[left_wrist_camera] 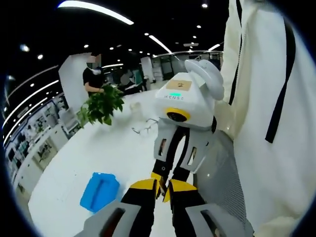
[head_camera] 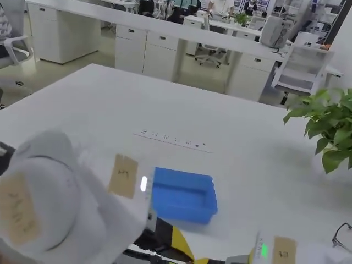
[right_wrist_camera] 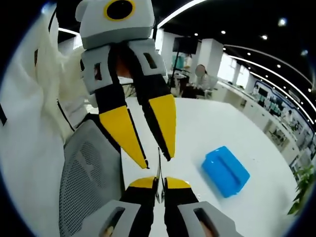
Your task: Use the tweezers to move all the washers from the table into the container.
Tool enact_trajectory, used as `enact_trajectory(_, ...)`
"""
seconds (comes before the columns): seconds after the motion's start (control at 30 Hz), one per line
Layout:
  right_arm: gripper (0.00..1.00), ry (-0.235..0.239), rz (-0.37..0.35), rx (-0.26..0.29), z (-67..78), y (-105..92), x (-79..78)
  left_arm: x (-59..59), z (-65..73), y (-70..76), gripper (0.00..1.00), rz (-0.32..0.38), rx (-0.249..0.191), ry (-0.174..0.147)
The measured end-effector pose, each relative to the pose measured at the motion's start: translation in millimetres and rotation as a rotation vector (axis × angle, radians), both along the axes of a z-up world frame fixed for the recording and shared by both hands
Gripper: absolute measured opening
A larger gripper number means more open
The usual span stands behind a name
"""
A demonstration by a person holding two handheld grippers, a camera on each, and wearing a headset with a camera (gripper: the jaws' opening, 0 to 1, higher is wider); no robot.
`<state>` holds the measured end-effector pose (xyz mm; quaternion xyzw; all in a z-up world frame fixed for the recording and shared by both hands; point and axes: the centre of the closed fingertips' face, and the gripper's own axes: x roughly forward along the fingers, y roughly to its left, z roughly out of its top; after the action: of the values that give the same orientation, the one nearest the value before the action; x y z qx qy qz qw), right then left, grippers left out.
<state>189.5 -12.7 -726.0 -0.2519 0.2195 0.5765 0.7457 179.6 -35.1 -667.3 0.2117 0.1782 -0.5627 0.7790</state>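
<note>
White table [head_camera: 110, 104] with a socket strip [head_camera: 173, 140] set into its middle; plant [head_camera: 330, 124] at the right edge, glasses [left_wrist_camera: 144, 128] lying near it. Cabinets [head_camera: 159, 55] behind, mesh chair [right_wrist_camera: 89, 163] at the near side.

Illumination is bright, even and overhead: ceiling strip lights [left_wrist_camera: 96, 11] appear as curved white bands in both gripper views. The white table [head_camera: 110, 104] reflects strongly and approaches overexposure in the head view, where shadows are faint and diffuse. The head view is soft throughout; the container [head_camera: 183, 195] has smeared edges, and the nearest foreground at lower left is heavily blurred. Both gripper views show strong fisheye bending toward the edges, while their centres are sharp.
</note>
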Motion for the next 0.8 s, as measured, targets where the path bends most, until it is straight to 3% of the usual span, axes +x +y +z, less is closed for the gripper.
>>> enact_trajectory(0.07,0.02,0.006,-0.007,0.003,-1.6,0.7,2.3,5.3,-3.5,7.6,0.17,0.088,-0.052,0.024)
enact_trajectory(0.13,0.02,0.016,-0.022,0.011,-3.6,1.0,6.5,13.1,-2.5,17.1,0.25,0.188,-0.113,0.011)
enact_trajectory(0.17,0.02,0.019,-0.032,0.015,-4.7,0.8,9.1,15.4,-3.4,22.4,0.27,0.233,-0.131,0.019)
enact_trajectory(0.27,0.02,0.050,-0.092,0.050,-10.0,0.9,22.0,31.2,-11.7,52.5,0.38,0.440,-0.176,-0.021)
enact_trajectory(0.33,0.02,0.064,-0.131,0.085,-10.8,2.4,32.4,37.0,-21.6,72.1,0.46,0.563,-0.175,-0.032)
enact_trajectory(0.43,0.02,0.089,-0.155,0.109,-14.7,4.2,45.1,38.5,-38.3,94.5,0.53,0.701,-0.170,-0.016)
enact_trajectory(0.6,0.02,0.118,-0.173,0.135,-20.5,7.0,60.5,34.0,-54.0,106.4,0.66,0.804,-0.194,0.012)
enact_trajectory(0.67,0.02,0.134,-0.180,0.156,-21.5,8.9,66.4,34.4,-64.8,110.7,0.77,0.852,-0.198,0.027)
enact_trajectory(0.8,0.03,0.143,-0.185,0.173,-27.3,14.4,77.1,36.7,-92.3,125.2,0.86,0.930,-0.135,0.016)
